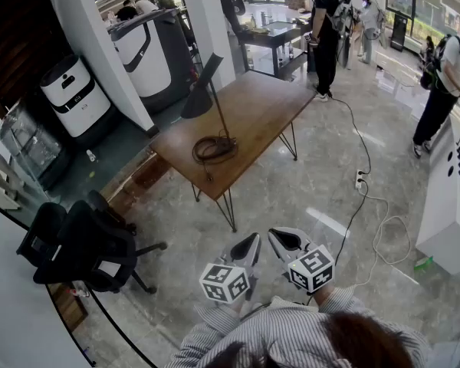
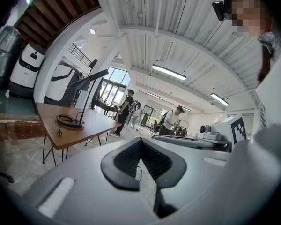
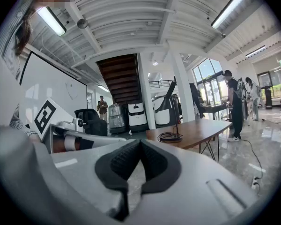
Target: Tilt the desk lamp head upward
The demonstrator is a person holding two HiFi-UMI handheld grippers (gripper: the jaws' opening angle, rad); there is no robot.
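– Desk lamp point(image 1: 202, 89) position, head view?
– I see it standing on the wooden surface point(image 1: 253, 110), well apart from my left gripper point(image 1: 248, 244) and right gripper point(image 1: 284, 240).
– Left gripper view?
– Jaws pressed together, nothing between them; lamp far off at left.
– Right gripper view?
– Jaws pressed together too, empty; lamp ahead, on the surface.

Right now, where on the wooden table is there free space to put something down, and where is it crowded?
The far half of the wooden table is bare, from the desk lamp to the end near the standing person. The near end is crowded: the coiled cable lies at the lamp's foot, leaving only narrow strips along the edges.
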